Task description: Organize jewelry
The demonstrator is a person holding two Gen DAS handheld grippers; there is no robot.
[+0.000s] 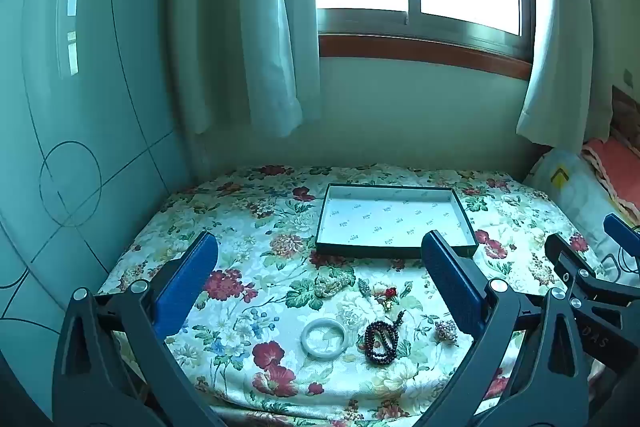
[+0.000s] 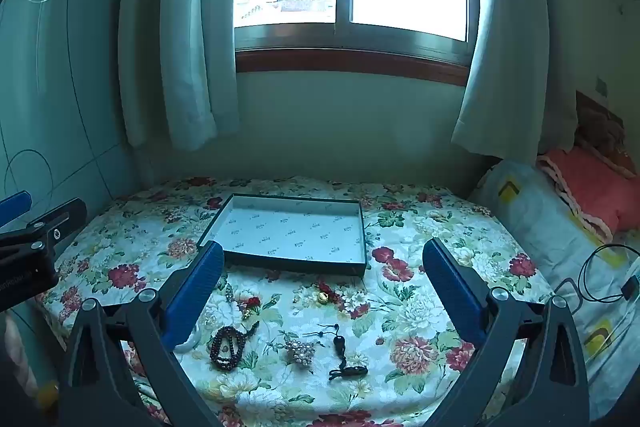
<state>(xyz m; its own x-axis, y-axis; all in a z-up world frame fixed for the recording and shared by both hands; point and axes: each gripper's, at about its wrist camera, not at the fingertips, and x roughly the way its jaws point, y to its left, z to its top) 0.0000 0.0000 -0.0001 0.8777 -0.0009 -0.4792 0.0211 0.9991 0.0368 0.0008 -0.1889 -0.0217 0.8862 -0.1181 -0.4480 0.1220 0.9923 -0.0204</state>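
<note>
While hovering with both the left gripper (image 1: pixel 320 275) and right gripper (image 2: pixel 323 277) fingers wide and empty over jewelry near the bed's (image 1: pixel 248 211) front edge, short of the tray (image 1: pixel 464 215), risking snagging the beaded bracelet (image 1: pixel 380 341) on soft bedding.

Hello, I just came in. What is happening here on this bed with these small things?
A person holds a two-finger gripper in each hand above a flowered bedspread. Both the left gripper and the right gripper are open and hold nothing. The shallow box is empty. The jewelry lies on the cloth in front of it: a white bangle, a dark bead bracelet, a pearly brooch and a dark pendant on a cord. Sorting has not yet begun.
</note>
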